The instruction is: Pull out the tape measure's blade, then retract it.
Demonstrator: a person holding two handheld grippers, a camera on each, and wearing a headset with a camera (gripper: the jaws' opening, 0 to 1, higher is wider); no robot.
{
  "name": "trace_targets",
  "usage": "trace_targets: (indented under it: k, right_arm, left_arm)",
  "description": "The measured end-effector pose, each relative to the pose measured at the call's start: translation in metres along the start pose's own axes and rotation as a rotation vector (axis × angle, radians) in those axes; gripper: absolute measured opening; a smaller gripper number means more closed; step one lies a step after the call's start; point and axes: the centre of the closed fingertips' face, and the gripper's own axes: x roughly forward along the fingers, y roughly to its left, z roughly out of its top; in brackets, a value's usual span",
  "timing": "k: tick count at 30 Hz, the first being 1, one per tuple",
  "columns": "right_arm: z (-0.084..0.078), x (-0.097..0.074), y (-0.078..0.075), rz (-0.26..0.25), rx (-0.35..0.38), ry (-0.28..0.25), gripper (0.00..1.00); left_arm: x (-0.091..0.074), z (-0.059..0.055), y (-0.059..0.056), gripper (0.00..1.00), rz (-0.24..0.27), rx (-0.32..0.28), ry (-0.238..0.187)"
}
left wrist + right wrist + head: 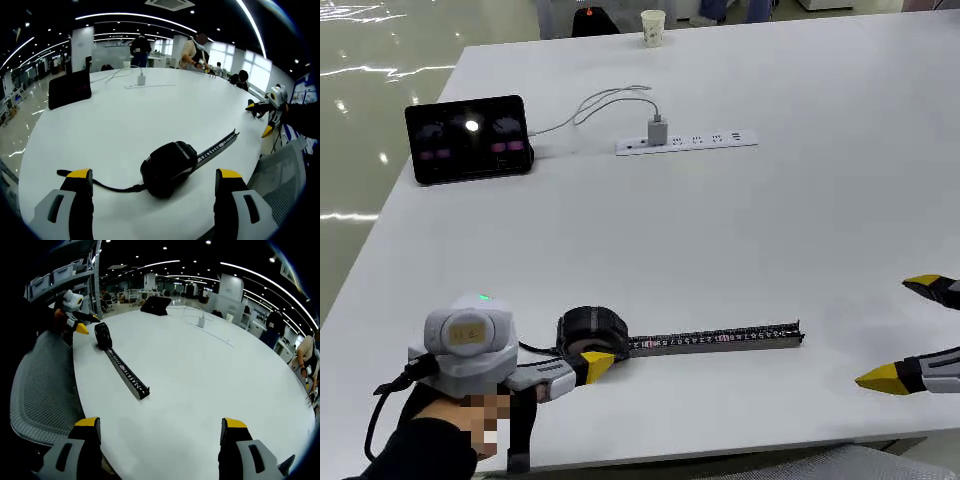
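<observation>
Left hand-held gripper (153,175), bottom of the left gripper view: jaws wide, holding nothing. In the head view its second jaw could not be made out.

One tape measure (592,333) lay lower left of centre in the head view on the white tabletop (800,220). Its black case sat just ahead of those jaws, and its blade (715,339) lay flat, drawn out toward the right. Blade numerals were too small to read.

Right hand-held gripper (900,330), right edge, cut off by the frame: jaws wide, empty, well apart from the blade tip.

Upper frame: one tablet (470,138), one power strip (688,143), one paper cup (653,27).
</observation>
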Motion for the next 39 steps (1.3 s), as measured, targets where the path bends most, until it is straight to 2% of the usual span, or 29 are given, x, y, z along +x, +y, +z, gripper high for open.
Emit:
trace_targets:
  k: [2, 4, 11, 15, 17, 19, 22, 23, 24, 25, 26, 28, 32, 35, 39]
  right_arm:
    - [0.006, 0.002, -0.002, 0.008, -0.019, 0.001, 0.99]
    - [0.010, 0.004, -0.002, 0.016, -0.043, 0.006, 0.99]
    - [0.020, 0.019, 0.002, 0.054, -0.105, 0.036, 0.99]
    - [0.023, 0.029, 0.008, 0.096, -0.144, 0.055, 0.99]
    - [0.024, 0.035, 0.010, 0.111, -0.178, 0.066, 0.99]
    - [0.025, 0.041, 0.011, 0.123, -0.204, 0.085, 0.99]
    - [0.029, 0.048, 0.017, 0.164, -0.247, 0.086, 0.99]
    - [0.037, 0.050, 0.020, 0.180, -0.299, 0.045, 0.99]
    - [0.040, 0.052, 0.021, 0.183, -0.327, 0.037, 0.99]
    - [0.037, 0.054, 0.021, 0.183, -0.303, 0.062, 0.99]
    - [0.037, 0.057, 0.022, 0.200, -0.309, 0.078, 0.99]
    - [0.037, 0.061, 0.023, 0.217, -0.345, 0.080, 0.99]
    - [0.036, 0.070, 0.026, 0.253, -0.358, 0.108, 0.99]
    - [0.034, 0.078, 0.025, 0.278, -0.370, 0.128, 0.99]
    - [0.031, 0.086, 0.025, 0.302, -0.392, 0.164, 0.99]
  left_arm:
    - [0.005, 0.001, -0.002, 0.99, 0.014, -0.031, 0.002]
    - [0.008, 0.006, -0.009, 0.99, 0.014, -0.046, -0.022]
    - [0.019, 0.005, -0.021, 0.99, 0.043, -0.029, -0.039]
    - [0.023, 0.002, -0.021, 0.99, 0.083, -0.041, -0.037]
    - [0.024, 0.005, -0.018, 0.99, 0.119, -0.083, -0.065]
    - [0.025, 0.010, -0.017, 0.99, 0.141, -0.099, -0.108]
    - [0.028, 0.013, -0.021, 0.99, 0.152, -0.079, -0.135]
    - [0.029, 0.016, -0.022, 0.99, 0.150, -0.069, -0.161]
    - [0.030, 0.021, -0.026, 0.99, 0.139, -0.050, -0.186]
    - [0.030, 0.022, -0.026, 0.99, 0.139, -0.043, -0.192]
    - [0.030, 0.025, -0.025, 0.99, 0.156, -0.018, -0.209]
    - [0.033, 0.024, -0.024, 0.99, 0.167, -0.006, -0.204]
    - [0.042, 0.026, -0.018, 0.99, 0.188, -0.008, -0.193]
    - [0.046, 0.028, -0.018, 0.99, 0.193, -0.033, -0.194]
    - [0.047, 0.017, -0.017, 0.99, 0.189, -0.053, -0.185]
